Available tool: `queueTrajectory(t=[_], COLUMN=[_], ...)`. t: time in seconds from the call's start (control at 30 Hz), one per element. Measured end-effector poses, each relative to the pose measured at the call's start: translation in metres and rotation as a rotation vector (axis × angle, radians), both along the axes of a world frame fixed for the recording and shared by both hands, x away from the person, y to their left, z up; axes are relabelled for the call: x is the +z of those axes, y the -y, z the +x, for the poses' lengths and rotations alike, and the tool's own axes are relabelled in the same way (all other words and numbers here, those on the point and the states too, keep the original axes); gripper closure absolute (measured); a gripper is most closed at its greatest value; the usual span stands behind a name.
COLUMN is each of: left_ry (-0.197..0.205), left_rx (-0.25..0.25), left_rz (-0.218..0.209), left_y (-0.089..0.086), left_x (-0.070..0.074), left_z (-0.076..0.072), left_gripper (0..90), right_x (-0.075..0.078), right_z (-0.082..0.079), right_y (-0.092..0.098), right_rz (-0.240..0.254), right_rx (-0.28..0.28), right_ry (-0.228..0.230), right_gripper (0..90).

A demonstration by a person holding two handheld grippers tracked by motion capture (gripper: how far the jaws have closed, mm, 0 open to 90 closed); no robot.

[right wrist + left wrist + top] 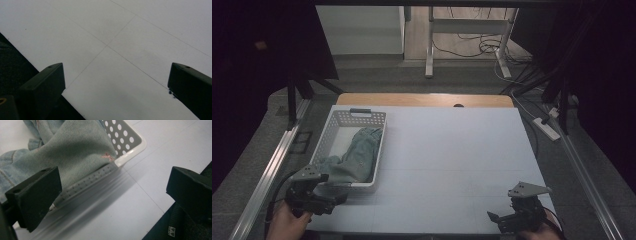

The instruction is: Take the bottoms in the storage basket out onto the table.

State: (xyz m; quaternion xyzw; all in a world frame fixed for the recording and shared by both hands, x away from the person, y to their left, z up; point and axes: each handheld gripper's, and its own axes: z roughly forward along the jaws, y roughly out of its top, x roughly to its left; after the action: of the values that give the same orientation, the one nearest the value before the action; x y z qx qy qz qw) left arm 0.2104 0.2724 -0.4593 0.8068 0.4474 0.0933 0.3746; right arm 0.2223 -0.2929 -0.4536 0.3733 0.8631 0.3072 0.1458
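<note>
A white perforated basket [332,131] stands on the left side of the white table [452,160]. A pale blue denim garment [359,152] lies in it and drapes over its near rim [87,182]. My left gripper [337,201] hovers just in front of the basket's near end, open, with nothing between its jaws. In the left gripper view the denim garment [75,150] and the basket's corner [130,142] sit close ahead. My right gripper [493,217] is at the table's near right corner, open over bare table [120,50].
A wooden strip [422,99] runs along the table's far edge. Metal rails [267,175] flank both sides. Beyond the table stand desk legs [430,45] with cables on the floor, and a power strip [546,127] lies at the right.
</note>
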Motion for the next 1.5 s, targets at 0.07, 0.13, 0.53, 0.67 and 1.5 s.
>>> queueTrajectory(t=[0.07, 0.13, 0.53, 0.67, 1.5], left_ry=[0.000, 0.001, -0.029, -0.044, -0.091], left_rx=[0.003, 0.004, 0.011, 0.009, -0.026], left_rz=[0.002, 0.013, 0.033, 0.049, 0.111], left_y=[0.000, 0.002, 0.008, 0.011, 0.022], left_x=[0.001, 0.002, 0.004, 0.003, 0.001], left_z=[0.001, 0.004, 0.029, 0.036, 0.093], left_gripper=[0.0, 0.0, 0.0, 0.0, 0.0], right_x=[0.000, 0.000, -0.001, -0.001, -0.002], right_z=[0.000, 0.000, 0.000, 0.000, 0.000], right_y=[0.000, 0.000, -0.001, -0.001, -0.003], right_rz=[-0.001, -0.003, -0.007, -0.008, -0.023], right_rx=[0.000, 0.001, 0.001, 0.002, 0.012], right_ry=[0.000, -0.001, -0.001, -0.002, -0.006], right_gripper=[1.4, 1.4, 1.4, 1.4, 1.4])
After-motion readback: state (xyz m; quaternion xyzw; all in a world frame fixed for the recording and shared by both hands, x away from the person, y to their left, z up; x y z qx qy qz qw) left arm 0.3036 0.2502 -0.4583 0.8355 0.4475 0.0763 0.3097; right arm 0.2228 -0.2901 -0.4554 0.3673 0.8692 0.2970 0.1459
